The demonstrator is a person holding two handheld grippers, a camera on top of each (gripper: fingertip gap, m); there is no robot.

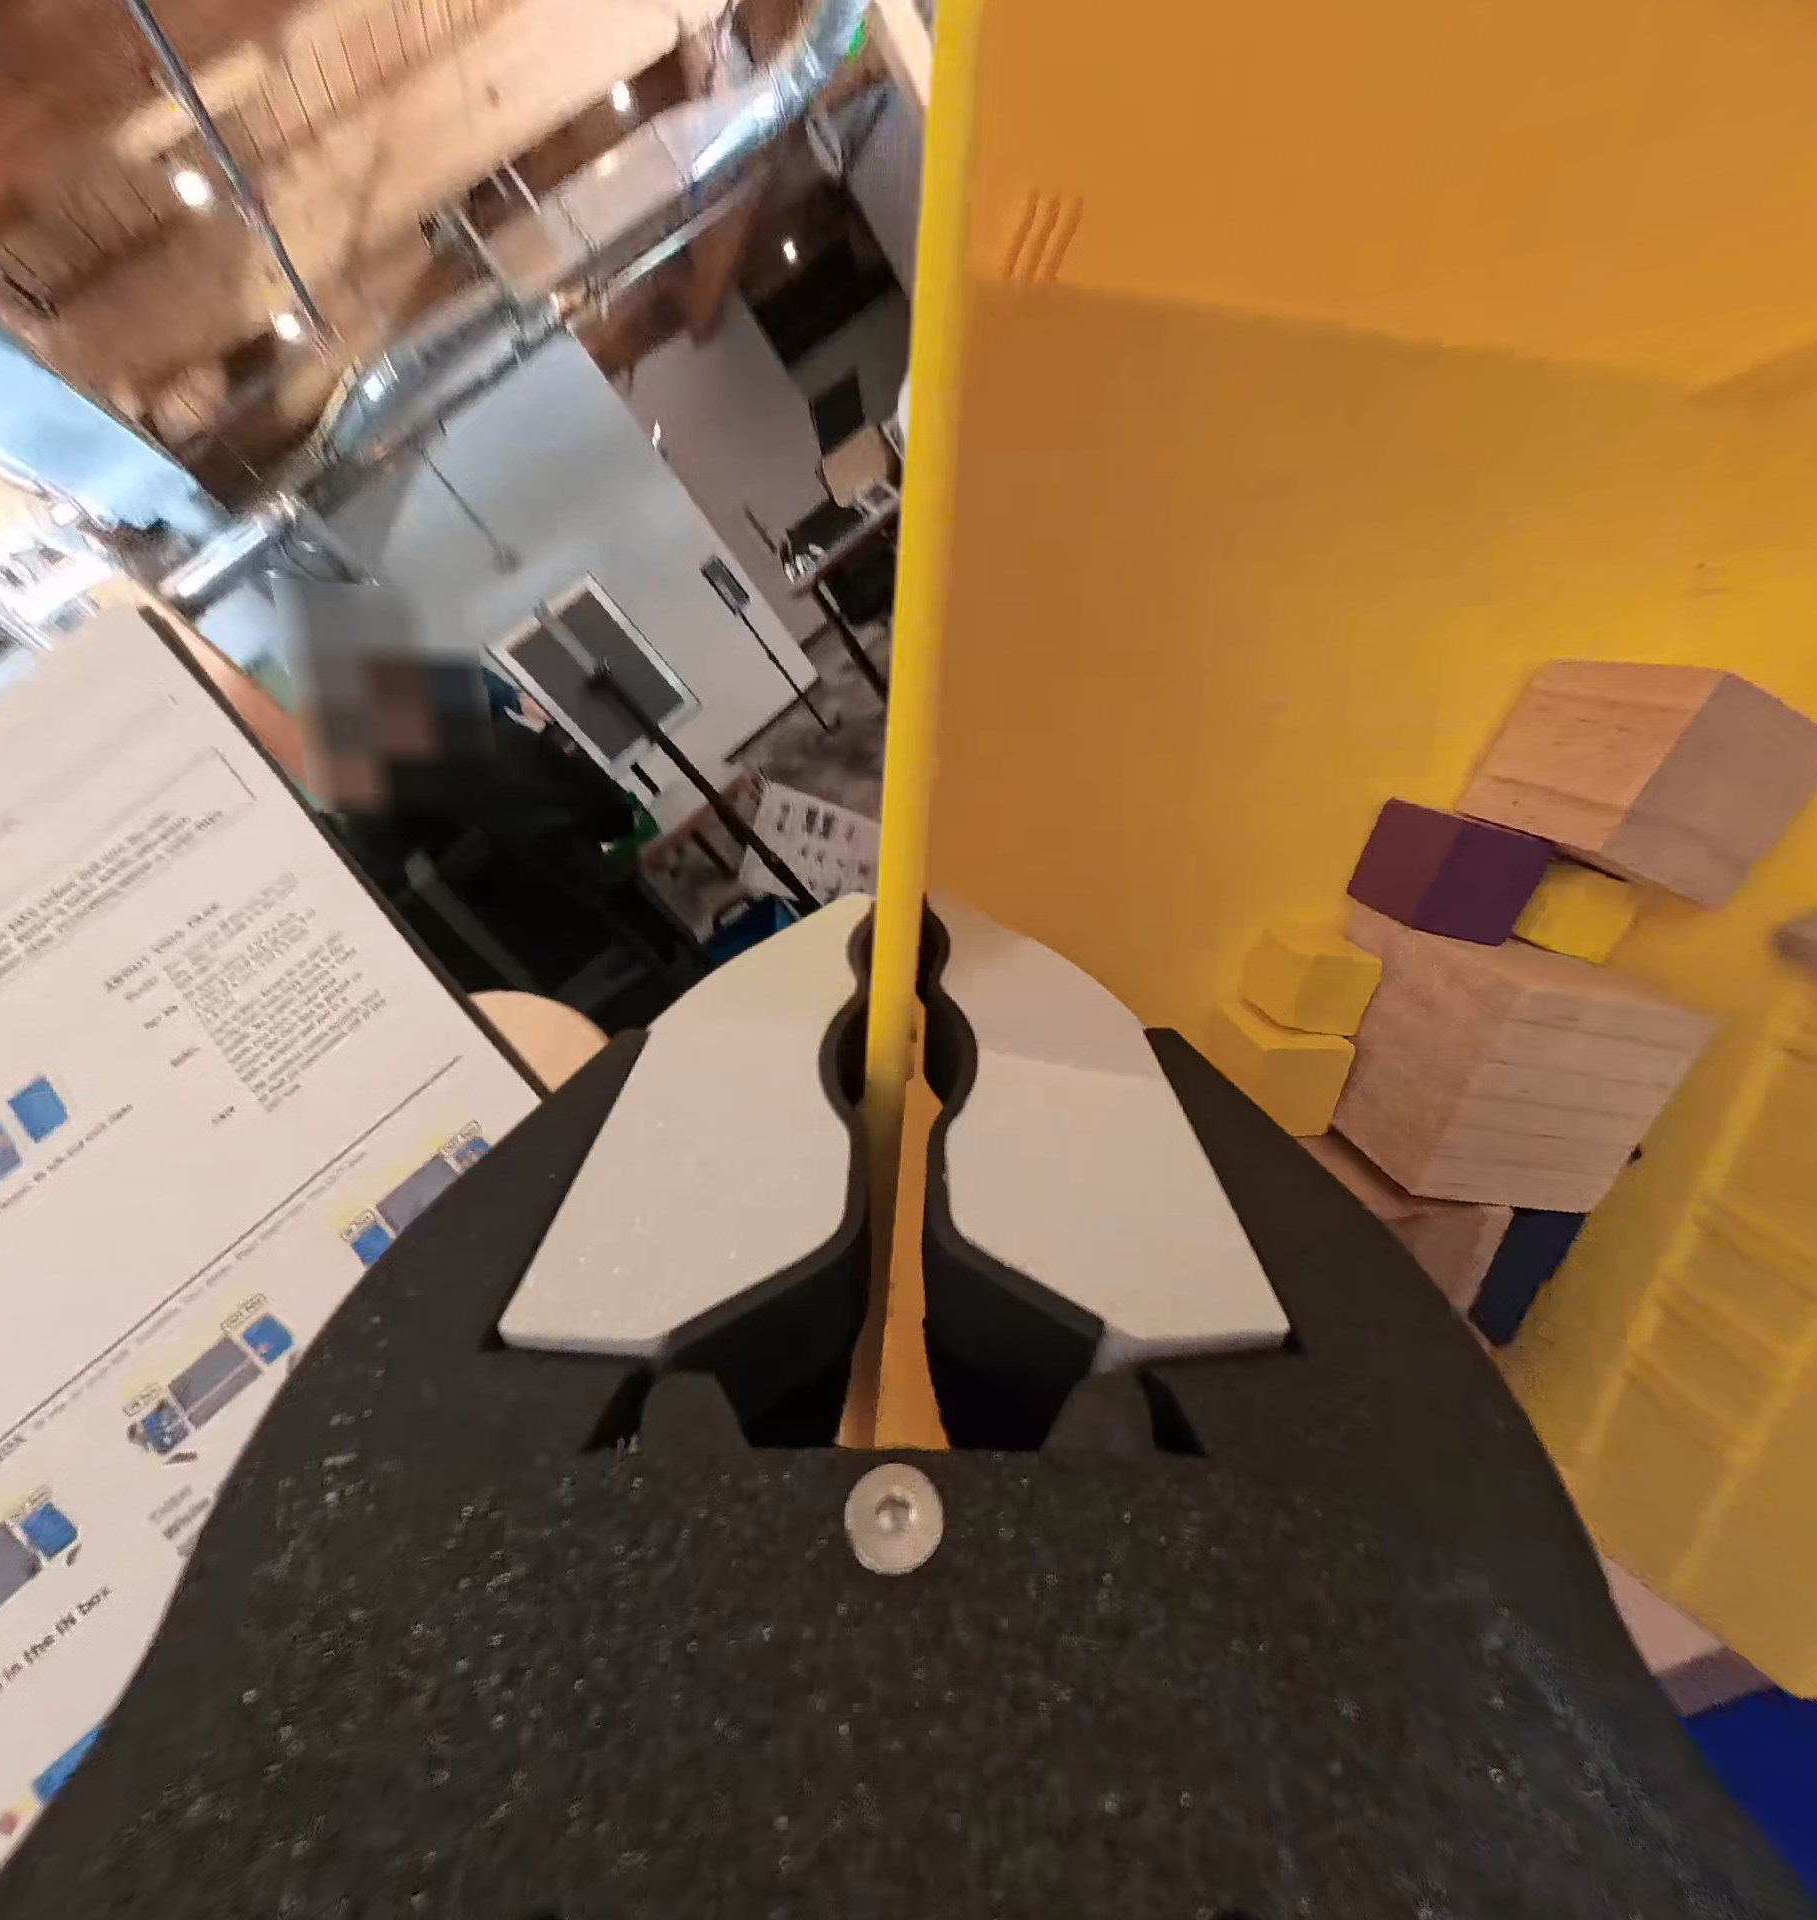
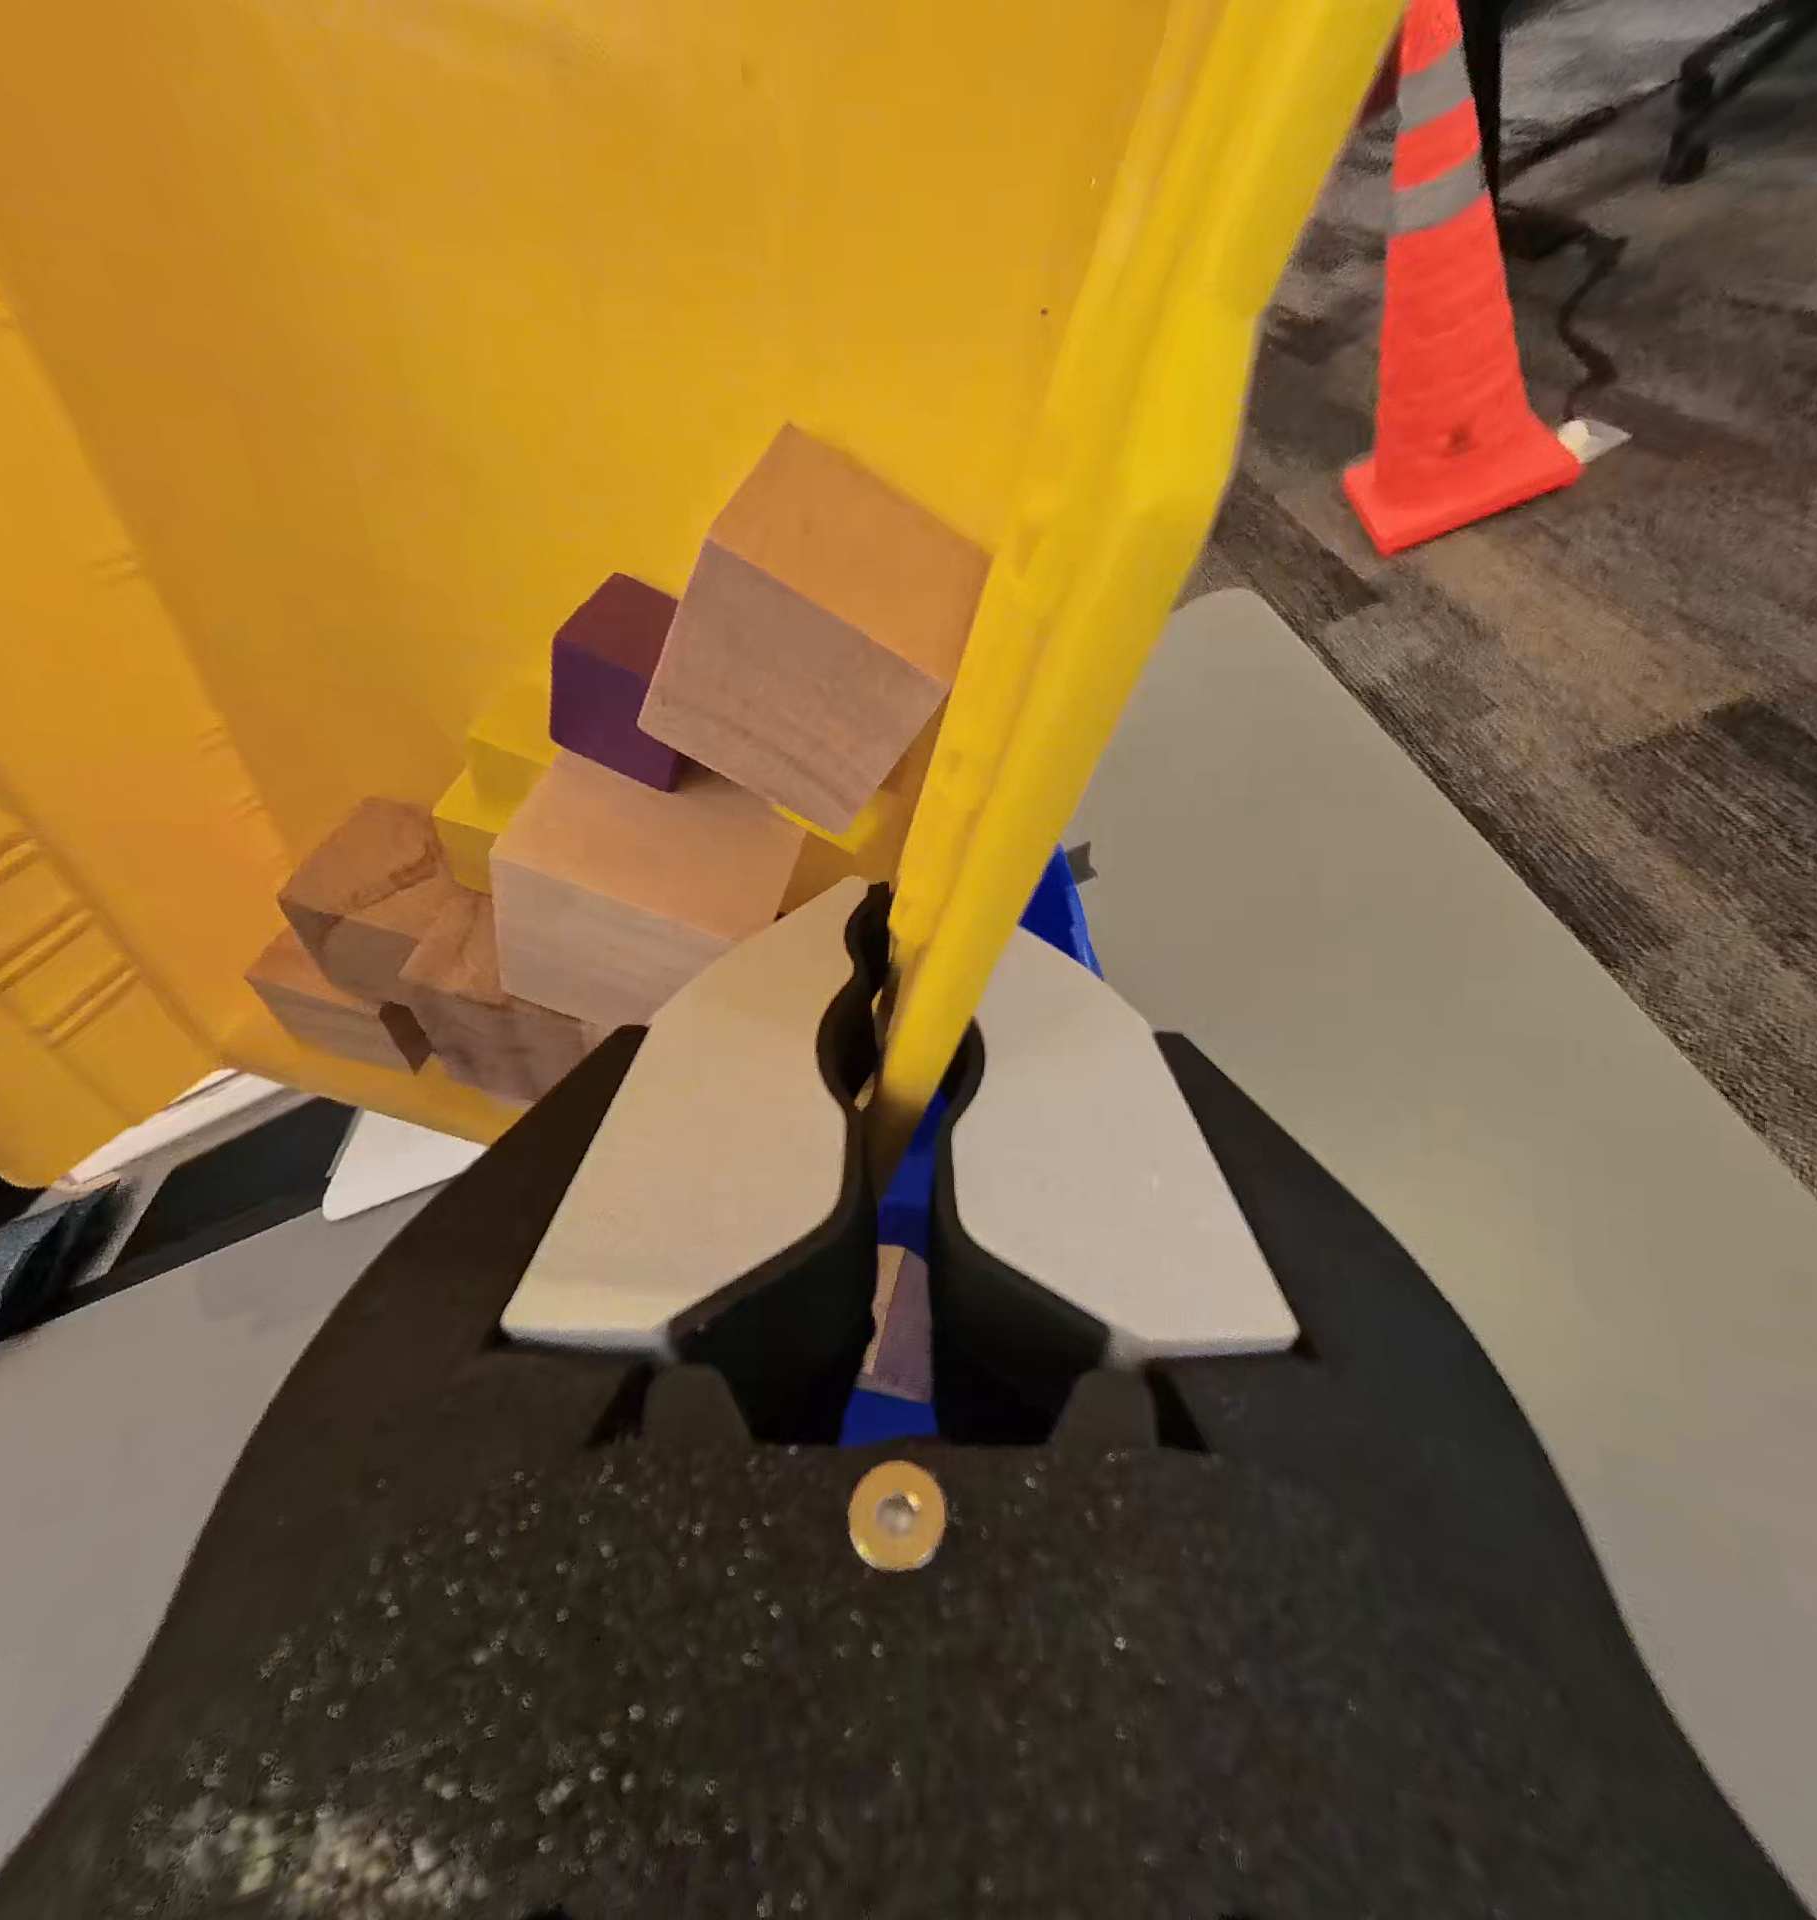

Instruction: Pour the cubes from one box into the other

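Both grippers hold a yellow box [image 1: 1299,540] tipped up steeply. My left gripper [image 1: 896,935] is shut on one side wall of it. My right gripper [image 2: 888,914] is shut on the opposite wall, where the yellow box also shows [image 2: 416,343]. Several cubes are piled at the low end inside: plain wooden cubes [image 1: 1652,790] [image 2: 821,634], a purple cube [image 1: 1444,873] [image 2: 603,686] and small yellow cubes [image 1: 1309,977] [image 2: 499,758]. A blue box shows under the yellow one, at the lower right of the left view [image 1: 1777,1777] and behind the right fingers [image 2: 1075,914].
A printed instruction sheet [image 1: 156,1039] lies on the table at the left. The grey table top [image 2: 1455,1091] runs to the right, with its edge near an orange traffic cone [image 2: 1444,312] on the carpet. A person sits in the background [image 1: 488,790].
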